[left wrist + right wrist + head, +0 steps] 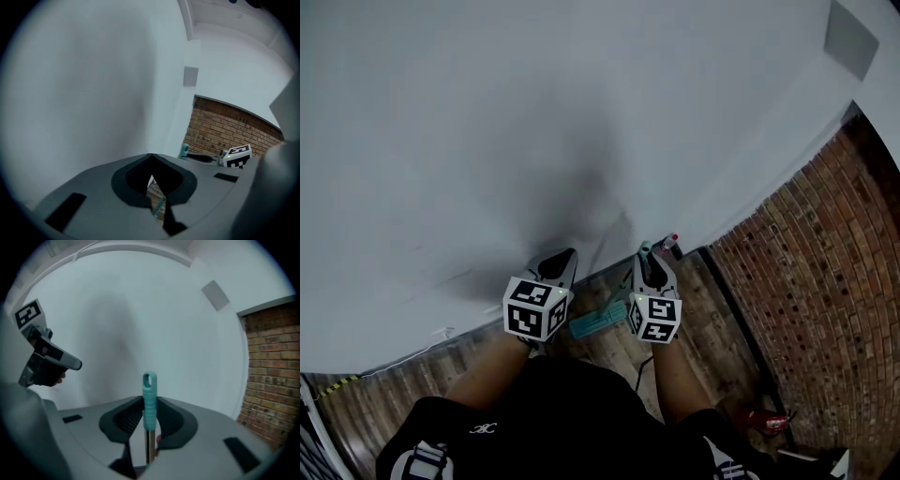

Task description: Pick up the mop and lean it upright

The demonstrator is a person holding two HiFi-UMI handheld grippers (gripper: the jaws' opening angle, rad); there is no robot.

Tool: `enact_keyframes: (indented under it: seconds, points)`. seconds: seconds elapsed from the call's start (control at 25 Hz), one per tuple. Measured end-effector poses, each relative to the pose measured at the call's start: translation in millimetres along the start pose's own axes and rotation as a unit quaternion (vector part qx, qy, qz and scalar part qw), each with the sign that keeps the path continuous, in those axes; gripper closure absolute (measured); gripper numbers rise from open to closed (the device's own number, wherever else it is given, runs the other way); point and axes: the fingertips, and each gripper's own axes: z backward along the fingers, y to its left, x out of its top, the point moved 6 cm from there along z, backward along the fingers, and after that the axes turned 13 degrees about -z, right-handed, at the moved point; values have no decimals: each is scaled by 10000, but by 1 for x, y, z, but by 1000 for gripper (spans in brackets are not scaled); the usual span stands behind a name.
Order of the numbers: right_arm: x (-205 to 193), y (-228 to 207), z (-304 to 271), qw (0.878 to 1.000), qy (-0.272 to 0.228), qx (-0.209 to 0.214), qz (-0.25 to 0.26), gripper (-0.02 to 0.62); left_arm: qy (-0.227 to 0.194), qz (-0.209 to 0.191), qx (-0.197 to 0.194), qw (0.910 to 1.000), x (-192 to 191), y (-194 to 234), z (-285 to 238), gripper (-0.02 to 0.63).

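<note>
While the mop head is seen down on the wooden floor, close to the floor's edge at the foot of the white wall, the handle is clamped between the fingers of the right gripper, just under its teal looped end. The left gripper is held alongside, near that wall, its fingers drawn together at the tips with nothing gripped. A brick wall is seen along the floor's right edge.
</note>
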Motion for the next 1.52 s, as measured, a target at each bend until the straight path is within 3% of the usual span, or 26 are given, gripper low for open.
enact_keyframes:
  seconds: [0.36,0.56,0.72,1.16,1.52]
  points:
    - [-10,-9,49,9994,-82,-227,-258,494,13,-106,-450,9989,4,-15,-23,615]
    - [-11,-9,52,9991,-153,-322,-236,494,-26,-542,-619,9966,5,-27,-25,615]
    - [-11,-9,54,9990,-154,-322,-264,494,-67,-359,-662,9971,7,-28,-24,615]
    - [-12,7,47,9999,-59,-14,-160,494,-8,-268,-380,9989,-2,-19,-6,615]
    - [-11,41,-16,9980,130,617,9,494,7,-60,199,9998,-16,1,28,615]
